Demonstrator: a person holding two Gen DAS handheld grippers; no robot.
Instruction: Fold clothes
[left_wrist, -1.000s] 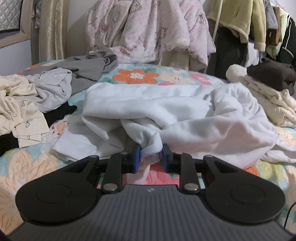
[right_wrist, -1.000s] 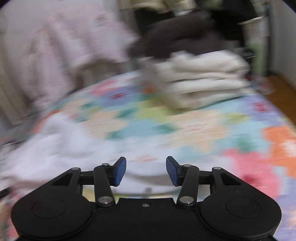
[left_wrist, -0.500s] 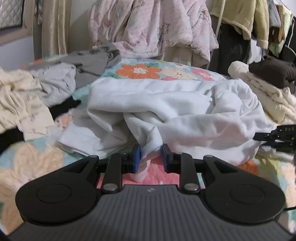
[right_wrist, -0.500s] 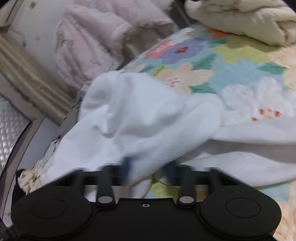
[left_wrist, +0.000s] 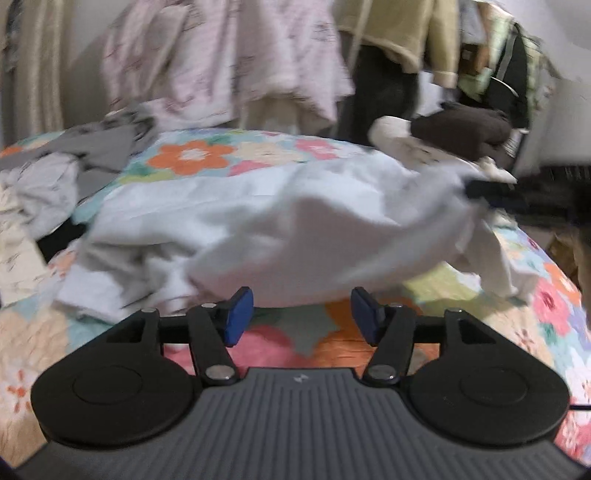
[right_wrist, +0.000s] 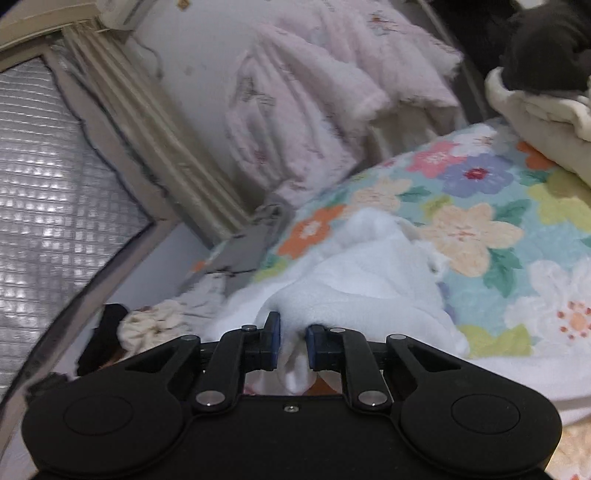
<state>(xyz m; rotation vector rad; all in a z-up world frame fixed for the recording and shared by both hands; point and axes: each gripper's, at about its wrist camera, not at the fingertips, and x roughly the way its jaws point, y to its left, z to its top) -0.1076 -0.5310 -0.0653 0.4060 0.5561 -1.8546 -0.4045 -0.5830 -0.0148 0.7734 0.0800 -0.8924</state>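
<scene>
A white fleece garment (left_wrist: 280, 221) lies crumpled across the flowered bedspread (left_wrist: 192, 157). In the left wrist view my left gripper (left_wrist: 301, 314) is just in front of the garment's near edge, its jaws opening, with nothing between the blue pads. At the right of that view the right gripper (left_wrist: 480, 190) lifts the garment's far corner. In the right wrist view the right gripper (right_wrist: 292, 343) has its jaws closing, pads pinching a fold of the white garment (right_wrist: 354, 291).
Loose grey and cream clothes (left_wrist: 40, 192) lie at the bed's left. A folded cream pile with a dark brown item (left_wrist: 461, 129) sits at the back right. Pink quilted fabric (left_wrist: 236, 62) hangs behind the bed. A curtain and window (right_wrist: 55, 166) are beside the bed.
My left gripper let go of the white garment and opened. My right gripper swung over to the garment, shut on a fold and lifted that corner.
</scene>
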